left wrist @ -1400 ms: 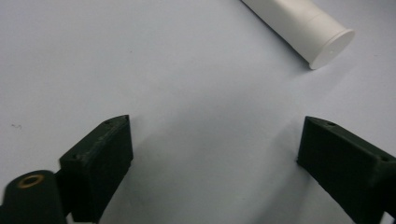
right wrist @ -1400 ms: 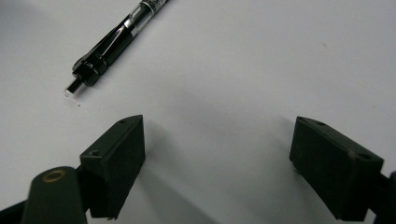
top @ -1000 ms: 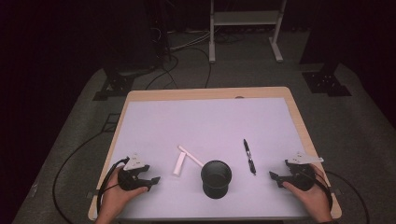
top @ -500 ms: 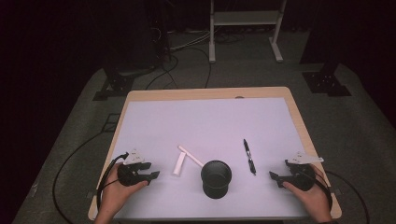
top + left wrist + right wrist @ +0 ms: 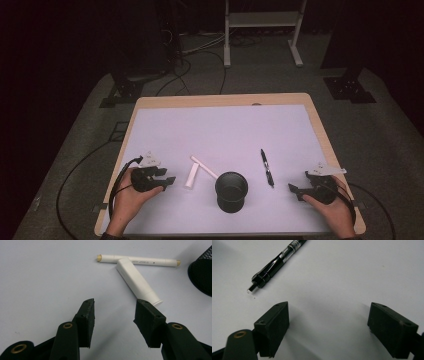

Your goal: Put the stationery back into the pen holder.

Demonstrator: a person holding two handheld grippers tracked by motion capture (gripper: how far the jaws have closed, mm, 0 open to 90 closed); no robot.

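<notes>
Two white markers lie touching on the pale mat: a thin one (image 5: pixel 205 167) (image 5: pixel 138 260) and a thicker, capped one (image 5: pixel 191 177) (image 5: pixel 136 281). A black mesh cup (image 5: pixel 231 191) (image 5: pixel 202 272) stands upright to their right. A black pen (image 5: pixel 266 167) (image 5: pixel 277 263) lies beyond the cup. My left gripper (image 5: pixel 170 181) (image 5: pixel 113 305) hovers just left of the thick marker, open; its jaws have just been closing with nothing between them. My right gripper (image 5: pixel 292 189) (image 5: pixel 329 307) rests near the table's right front, open wide and empty, with the pen ahead of it to the left.
The wooden table (image 5: pixel 220 100) carries the pale mat (image 5: pixel 225 130). Cables (image 5: pixel 80 170) trail from the grippers over the table's sides to the dark floor. A white metal stand (image 5: pixel 260 22) and black bases sit on the floor behind the table.
My left gripper has lifted a little and its jaws stand narrower than before. The right gripper, markers, cup and pen have not moved.
</notes>
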